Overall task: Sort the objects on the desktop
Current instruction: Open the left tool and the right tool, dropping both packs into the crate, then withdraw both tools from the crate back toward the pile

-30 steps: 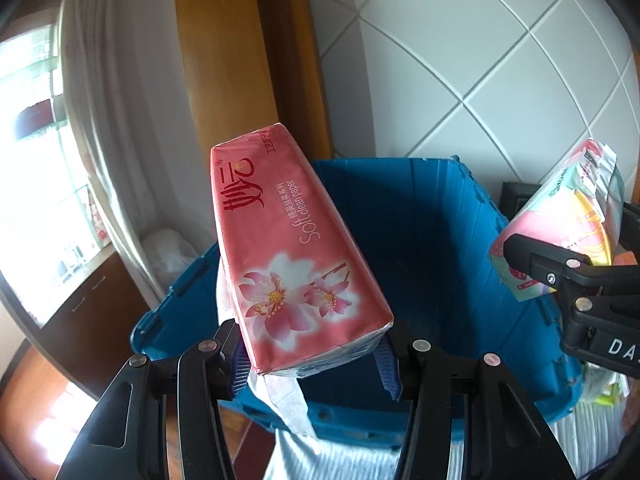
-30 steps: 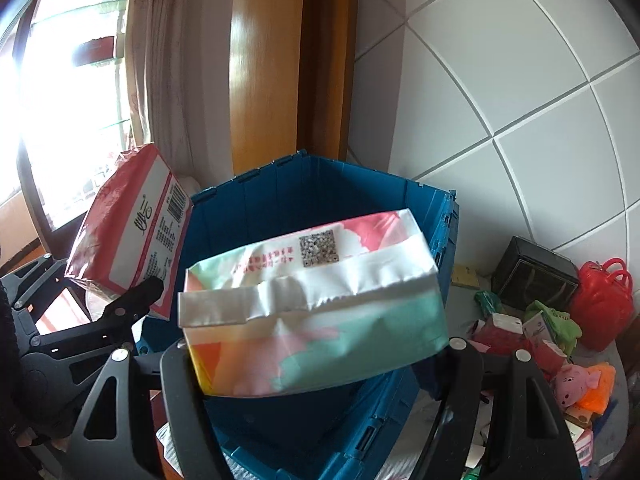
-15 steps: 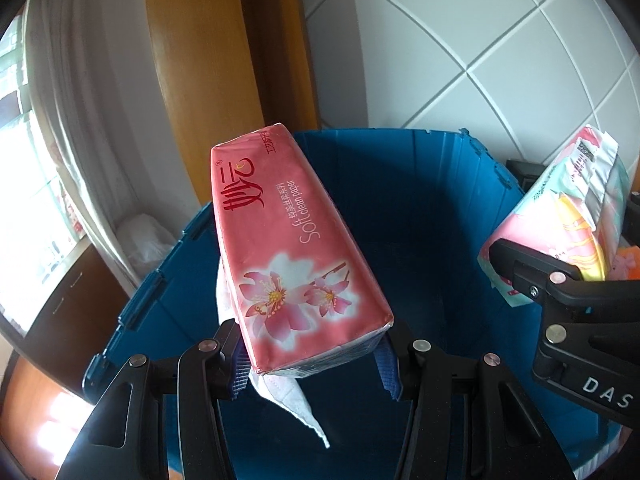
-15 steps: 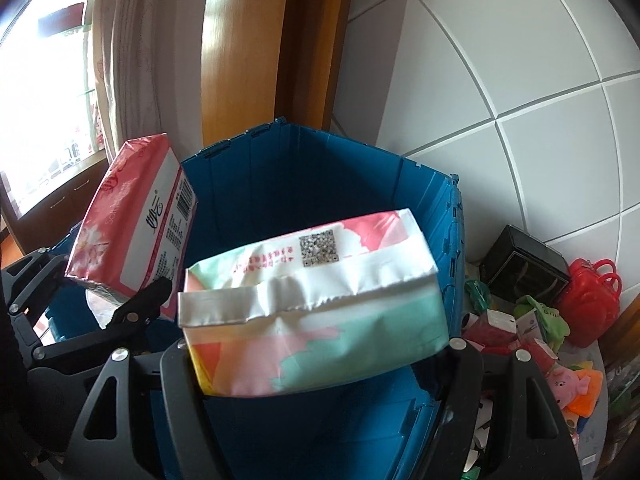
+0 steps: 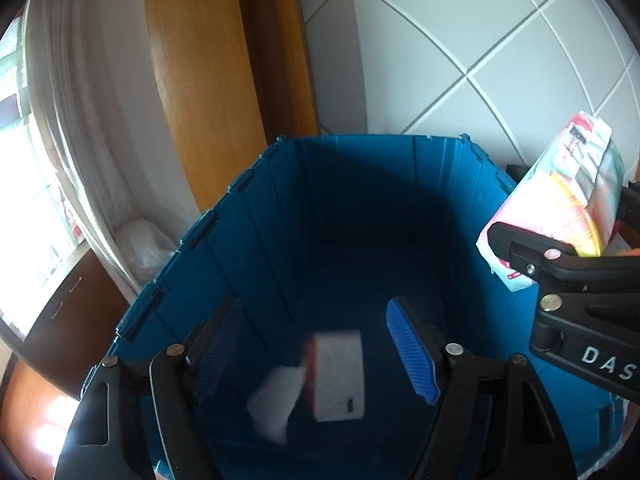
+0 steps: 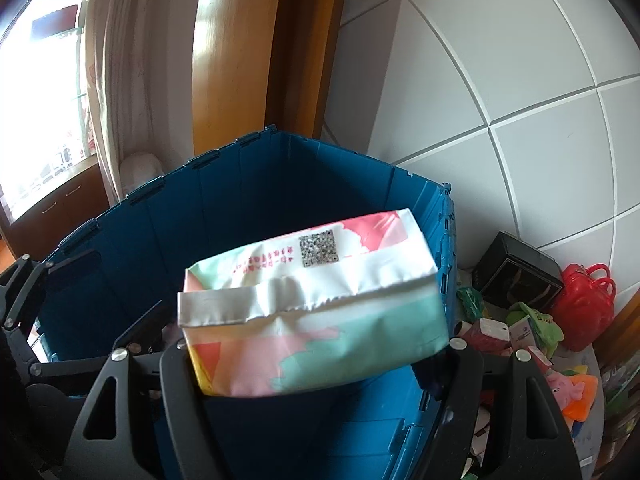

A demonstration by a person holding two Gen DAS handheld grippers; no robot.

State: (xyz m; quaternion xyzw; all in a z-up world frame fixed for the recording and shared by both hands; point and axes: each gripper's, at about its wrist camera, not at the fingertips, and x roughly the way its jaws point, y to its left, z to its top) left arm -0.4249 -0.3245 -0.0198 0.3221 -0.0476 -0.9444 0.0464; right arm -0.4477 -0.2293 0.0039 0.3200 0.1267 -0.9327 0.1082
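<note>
A deep blue plastic crate (image 5: pixel 256 240) fills the left wrist view and also shows in the right wrist view (image 6: pixel 168 216). My left gripper (image 5: pixel 316 354) is open and empty over the crate. Below it the pink tissue pack (image 5: pixel 338 376), blurred, is low inside the crate with a white tissue (image 5: pixel 276 404) beside it. My right gripper (image 6: pixel 316 354) is shut on a pastel tissue pack (image 6: pixel 312 312) and holds it above the crate's right side. That pack also shows in the left wrist view (image 5: pixel 560 212).
To the right of the crate lie a black box (image 6: pixel 516 272), a red toy bag (image 6: pixel 584 308) and several small toys and cartons (image 6: pixel 520 332). A tiled wall (image 6: pixel 500 80) stands behind. A wooden frame (image 6: pixel 240 52) and a curtain (image 6: pixel 120 80) stand at the left.
My left gripper has opened and let go of the pink tissue pack, which has dropped into the crate. My right gripper still holds the pastel pack and has moved further over the crate.
</note>
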